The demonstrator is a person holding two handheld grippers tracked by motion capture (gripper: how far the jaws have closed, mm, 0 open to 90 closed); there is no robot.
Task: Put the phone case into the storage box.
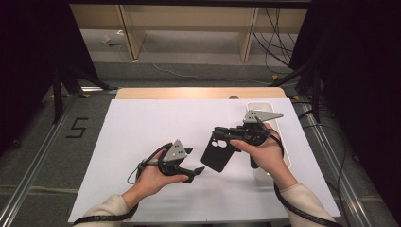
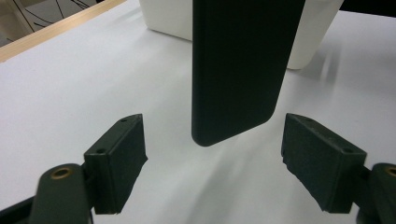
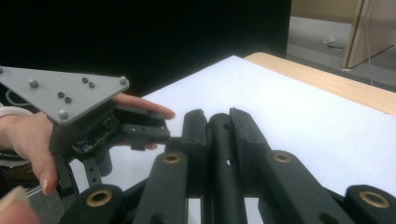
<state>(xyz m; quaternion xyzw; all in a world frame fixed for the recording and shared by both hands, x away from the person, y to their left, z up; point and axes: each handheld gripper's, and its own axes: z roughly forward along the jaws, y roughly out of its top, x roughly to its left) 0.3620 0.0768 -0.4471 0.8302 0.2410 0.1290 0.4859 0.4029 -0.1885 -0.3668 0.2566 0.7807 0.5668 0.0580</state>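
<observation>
A black phone case hangs slantwise above the white sheet, with my right gripper shut on its upper end. In the right gripper view the two jaws are pressed together on the case's thin edge. My left gripper sits lower left of the case, held in a hand and pointing toward it. In the left gripper view the case's rounded lower end hangs between my open jaws, with clear gaps on both sides.
A white sheet covers the table, whose wooden far edge shows behind it. A white tray stands at the right, behind the right hand. The floor beyond holds cables and shelf legs.
</observation>
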